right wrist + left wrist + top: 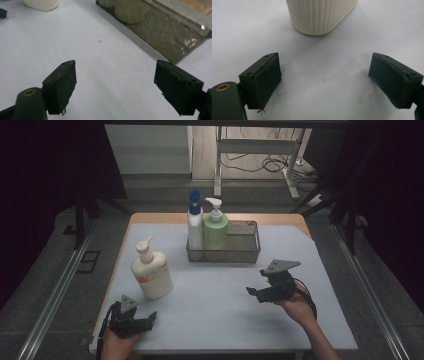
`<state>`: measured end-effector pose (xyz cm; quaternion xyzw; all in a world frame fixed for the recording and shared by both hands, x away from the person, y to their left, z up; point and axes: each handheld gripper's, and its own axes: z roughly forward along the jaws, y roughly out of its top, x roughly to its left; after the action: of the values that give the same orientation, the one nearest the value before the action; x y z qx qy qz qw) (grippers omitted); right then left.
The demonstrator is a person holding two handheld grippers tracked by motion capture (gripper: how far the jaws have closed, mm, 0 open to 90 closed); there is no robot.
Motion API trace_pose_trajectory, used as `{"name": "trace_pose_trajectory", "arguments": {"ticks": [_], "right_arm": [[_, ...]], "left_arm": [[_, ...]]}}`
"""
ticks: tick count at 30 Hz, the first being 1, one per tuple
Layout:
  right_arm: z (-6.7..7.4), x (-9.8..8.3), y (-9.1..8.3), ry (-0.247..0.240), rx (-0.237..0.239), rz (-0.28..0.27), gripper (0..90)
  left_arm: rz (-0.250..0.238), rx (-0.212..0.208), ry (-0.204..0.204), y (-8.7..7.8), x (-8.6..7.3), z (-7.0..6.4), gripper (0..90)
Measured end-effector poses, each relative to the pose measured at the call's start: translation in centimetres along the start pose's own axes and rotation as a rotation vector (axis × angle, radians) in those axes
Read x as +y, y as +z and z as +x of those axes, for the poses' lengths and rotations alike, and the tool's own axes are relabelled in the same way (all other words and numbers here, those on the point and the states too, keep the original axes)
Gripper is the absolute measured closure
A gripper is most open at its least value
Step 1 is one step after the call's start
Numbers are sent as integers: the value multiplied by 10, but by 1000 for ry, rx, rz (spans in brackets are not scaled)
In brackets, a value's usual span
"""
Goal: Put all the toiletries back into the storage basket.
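A cream pump bottle (151, 272) stands on the left of the table; its ribbed base (319, 15) rises just beyond my left gripper (325, 80). That gripper (142, 313) rests near the front left edge, open, with only bare tabletop between its jaws. A wire mesh basket (250, 251) at the back centre holds a white bottle with a blue cap (195, 222) and a green pump bottle (215, 227). My right gripper (256, 282) hovers in front of the basket's right end, open and empty. In the right gripper view (115, 85) the basket (160, 32) lies ahead to the right.
The pale blue tabletop (220, 315) has a wooden rim at the back. Beyond it are a dark floor, a white table leg frame (260, 150) and cables. The cream bottle's base (41, 3) appears far off in the right gripper view.
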<state>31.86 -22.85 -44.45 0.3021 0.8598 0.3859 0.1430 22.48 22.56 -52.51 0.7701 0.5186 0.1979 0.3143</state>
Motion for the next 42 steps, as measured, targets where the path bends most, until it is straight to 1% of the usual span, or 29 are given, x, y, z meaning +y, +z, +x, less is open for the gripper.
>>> {"name": "trace_pose_trajectory", "arguments": {"ticks": [7,10,13,21,25,29,35,39,42], "right_arm": [[-2,-19,3,22,-7,8,173],[-1,-28,5,30,-7,22,170],[-1,-36,7,29,-9,34,155],[-1,-54,15,46,-14,56,142],[-1,-60,18,60,-18,69,139],[0,-63,21,61,-25,75,137],[0,-68,26,58,-30,80,136],[0,-72,29,63,-39,92,129],[0,-73,29,65,-38,80,129]], "left_arm": [[3,-2,-1,0,1,0,109],[1,-4,-1,0,1,0,111],[-4,-9,0,-1,2,1,168],[-6,-13,2,-2,5,2,220],[-22,-10,3,-5,7,3,239],[-38,-9,-2,-9,9,5,275],[-50,-10,-10,-11,14,11,352],[-54,2,-18,-12,17,17,394],[-53,11,-32,-12,21,22,411]]}}
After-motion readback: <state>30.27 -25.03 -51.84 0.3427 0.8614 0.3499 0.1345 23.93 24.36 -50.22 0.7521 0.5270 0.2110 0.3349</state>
